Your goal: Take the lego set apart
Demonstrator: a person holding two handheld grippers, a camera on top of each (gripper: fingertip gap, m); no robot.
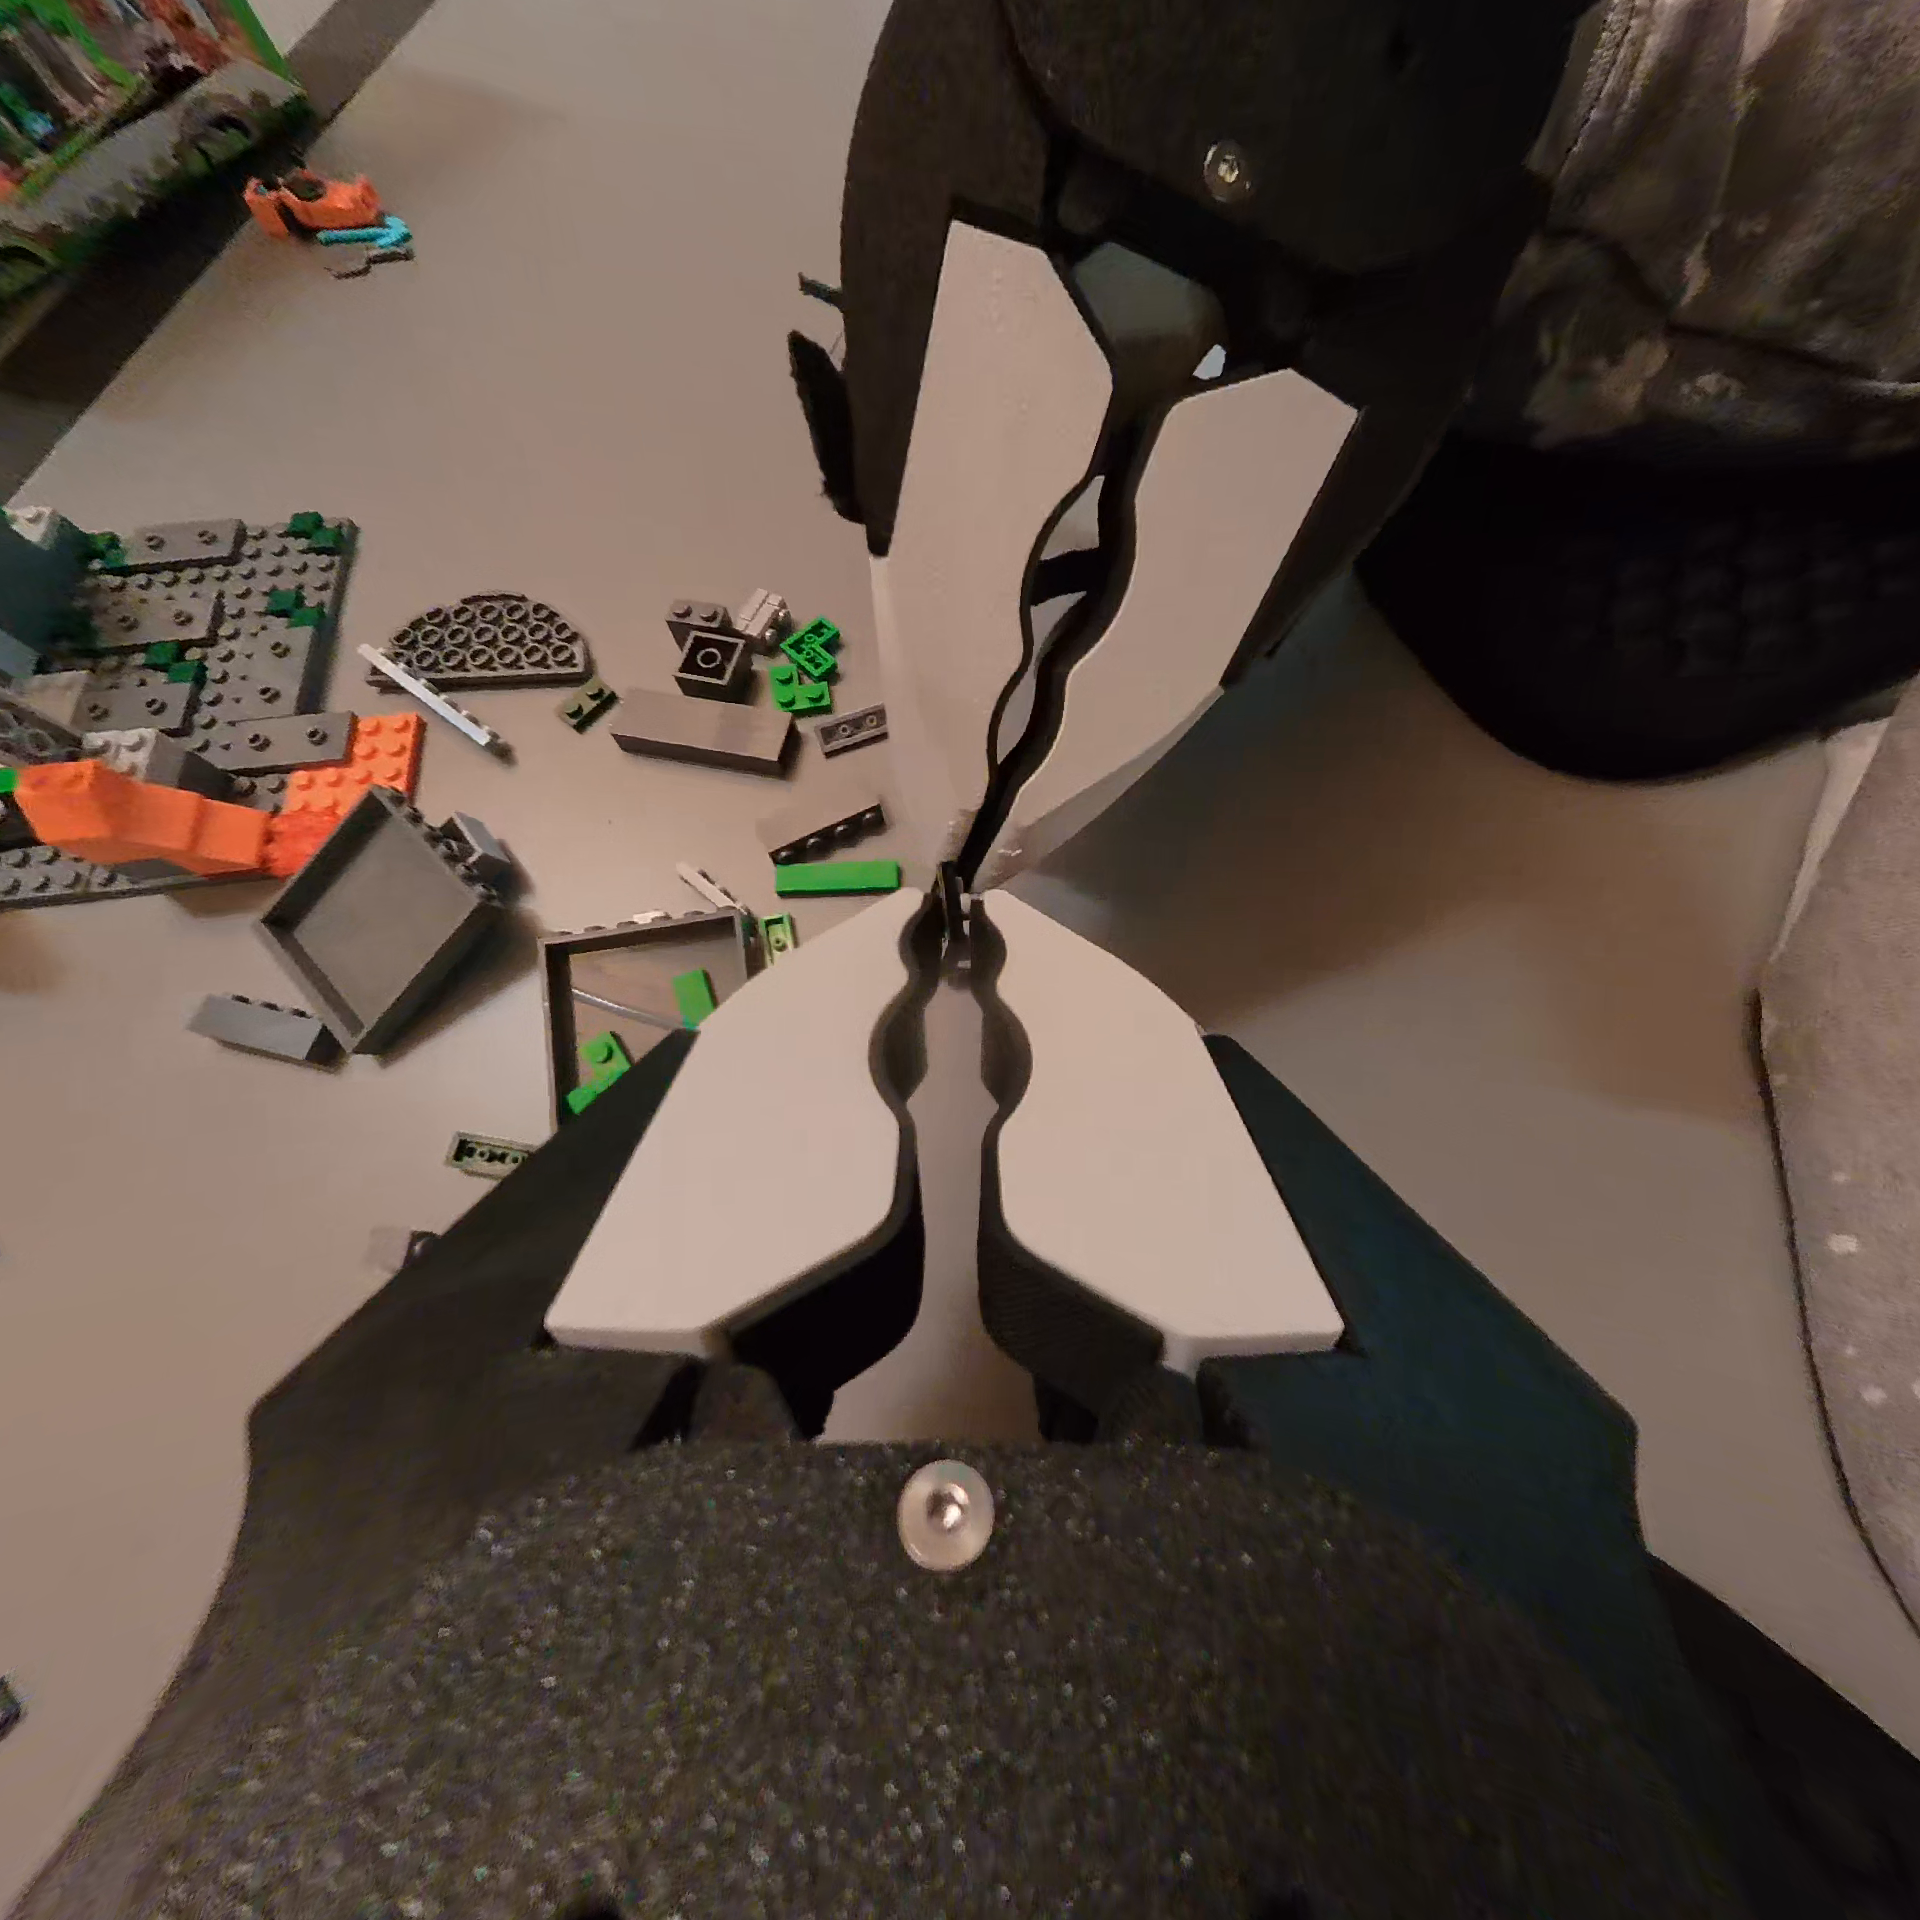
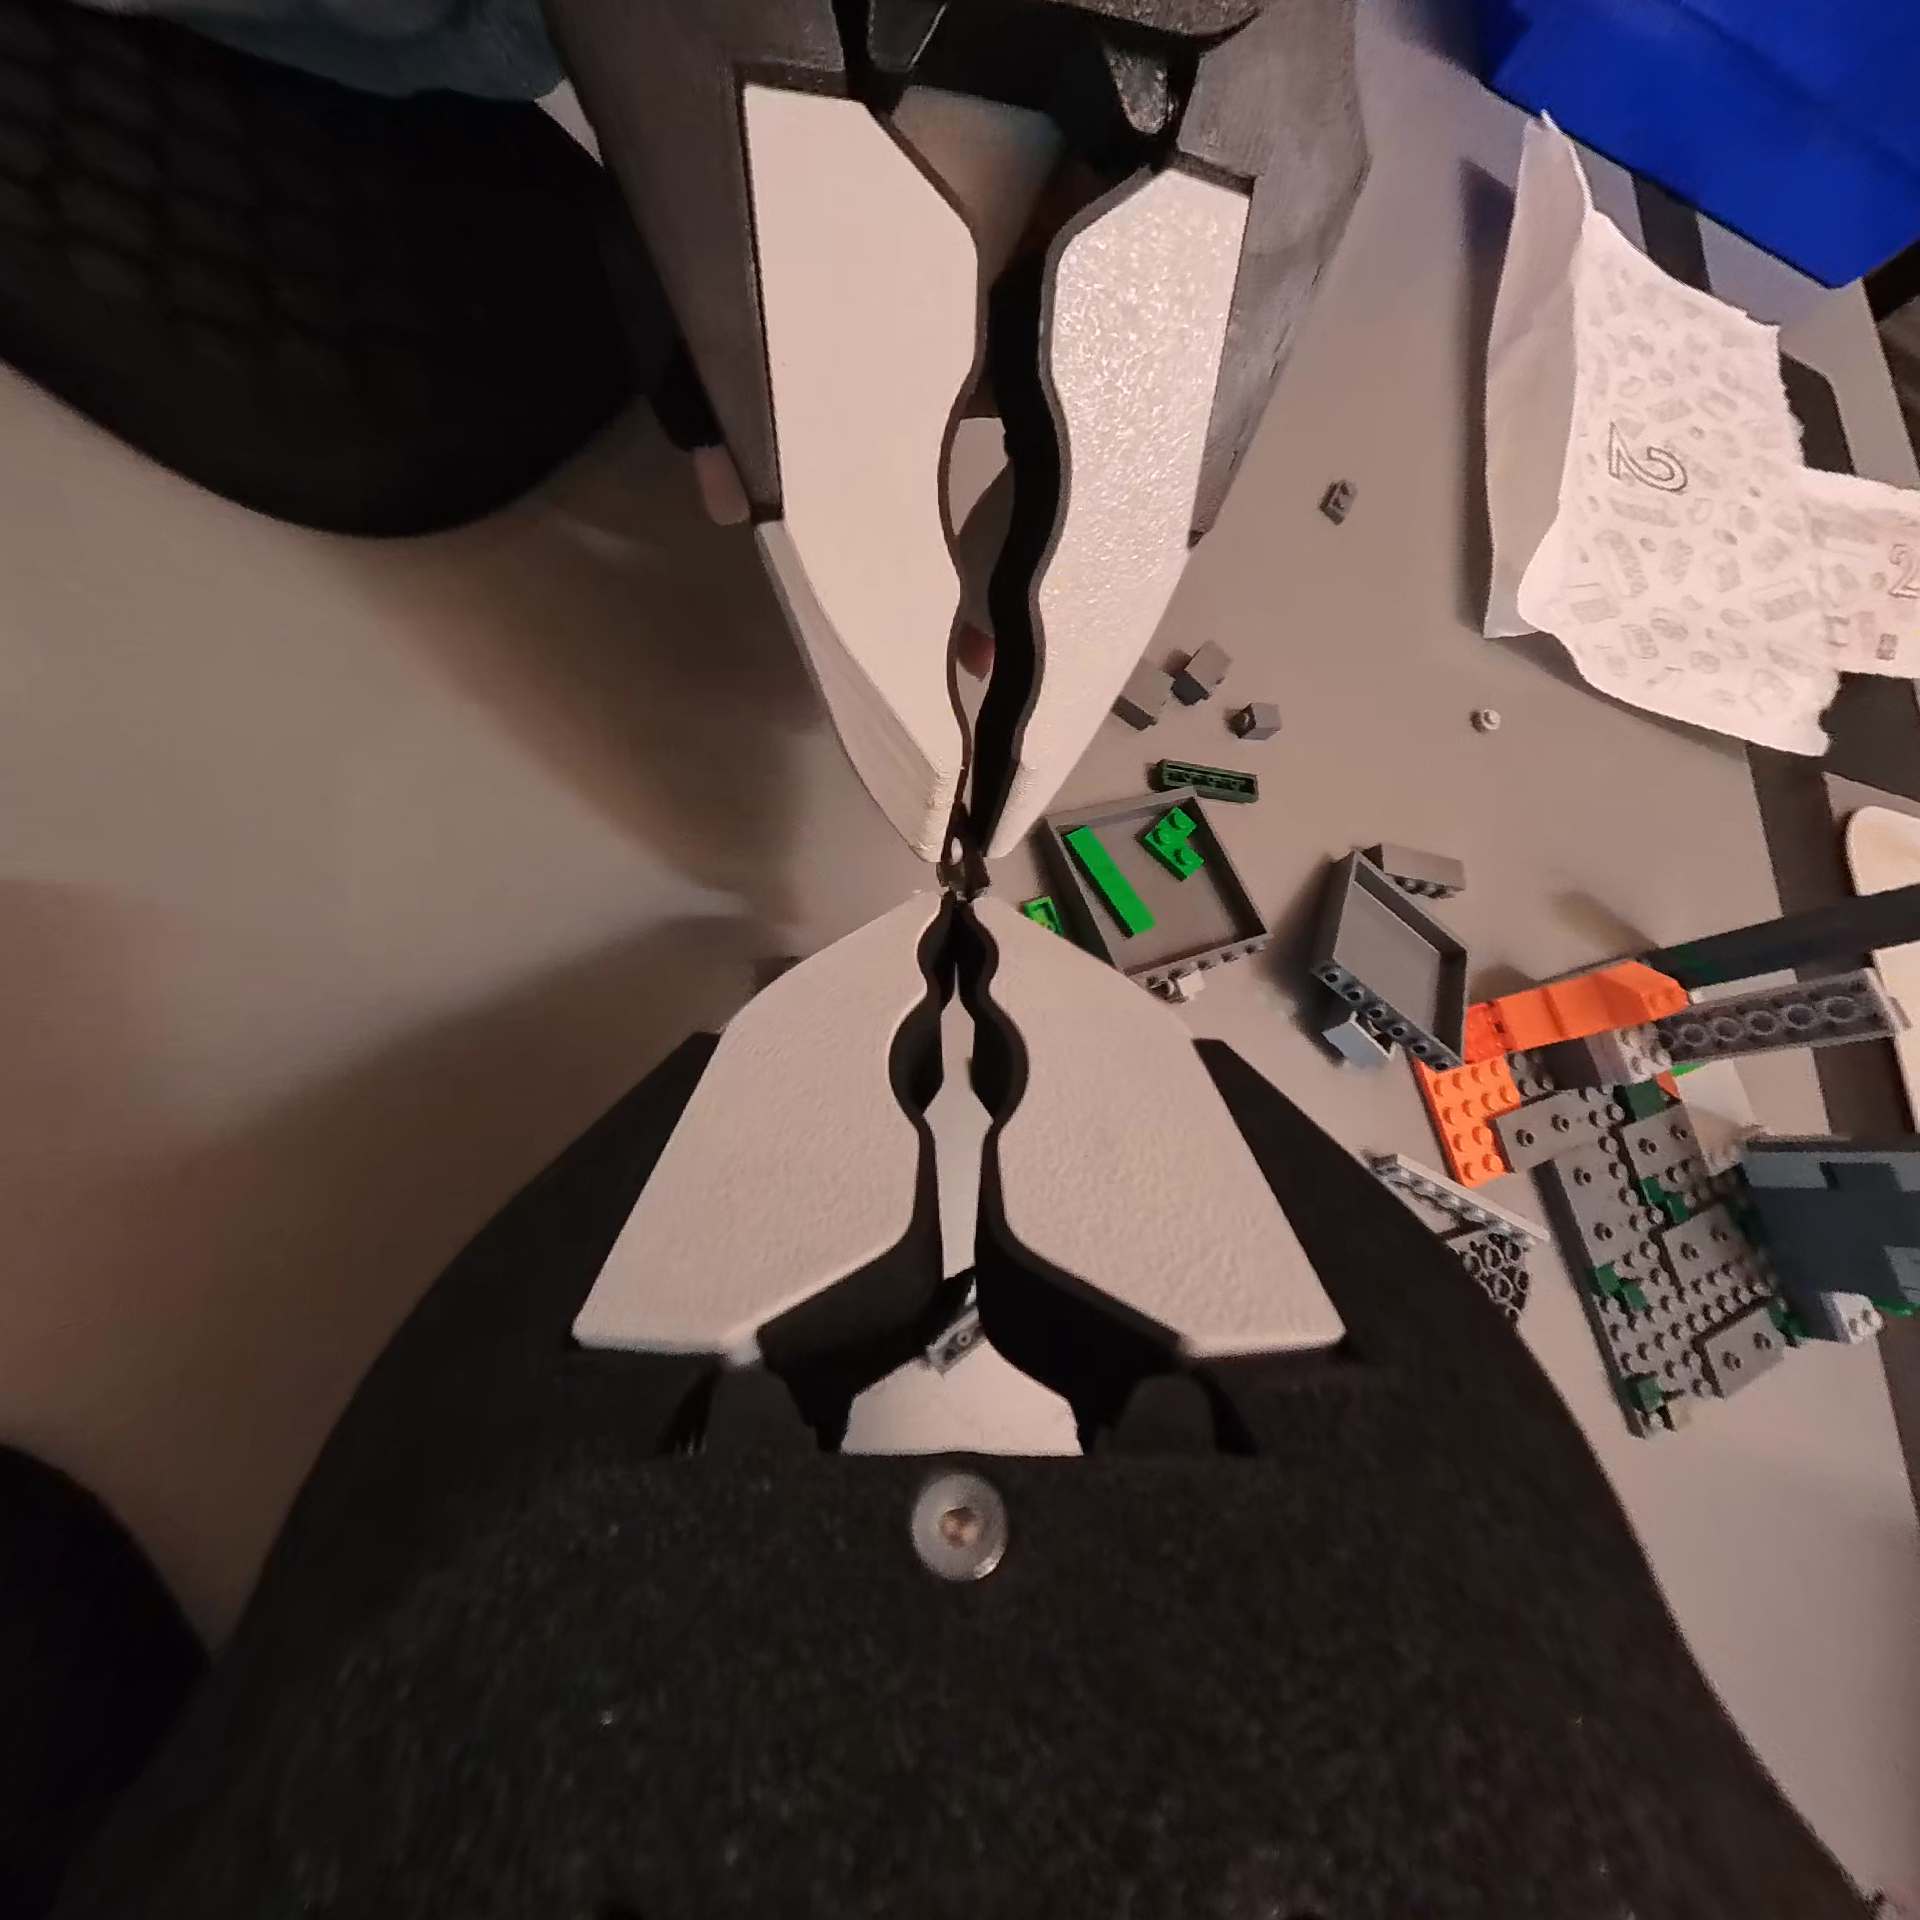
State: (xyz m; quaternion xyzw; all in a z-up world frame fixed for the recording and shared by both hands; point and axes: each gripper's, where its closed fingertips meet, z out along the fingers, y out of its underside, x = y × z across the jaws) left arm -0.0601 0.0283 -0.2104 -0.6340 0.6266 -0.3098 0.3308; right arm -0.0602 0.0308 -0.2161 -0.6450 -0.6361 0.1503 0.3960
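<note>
The lego set [image 1: 187, 707] lies partly broken down on the grey table [image 1: 582, 416], well off to your left in the left wrist view and to the right in the right wrist view, its dark studded plates and orange bricks [image 1: 145, 821] still joined while loose pieces are scattered between it and your tools. Your left gripper [image 1: 951, 914] and your right gripper [image 2: 956, 904] meet tip to tip above a bare part of the table, each with its jaws pressed nearly together on a tiny dark piece [image 1: 954, 902] caught between all four tips. The piece is too small to identify; it looks like two thin parts stuck to each other, which would explain why you hold it from opposite ends, one tool bracing while the other pulls or twists. Lifting it clear of the table gives both tools room to work, and keeps the other pieces from being knocked about. Two open grey box-shaped parts [image 2: 1153, 883] rest near the tips, one holding a few green plates [image 2: 1112, 883]. A printed paper bag [image 2: 1683, 499] lies at the far edge in the right wrist view, and a picture box [image 1: 125, 114] stands at the far corner in the left wrist view. Most of the set appears still assembled, so much remains to do.
</note>
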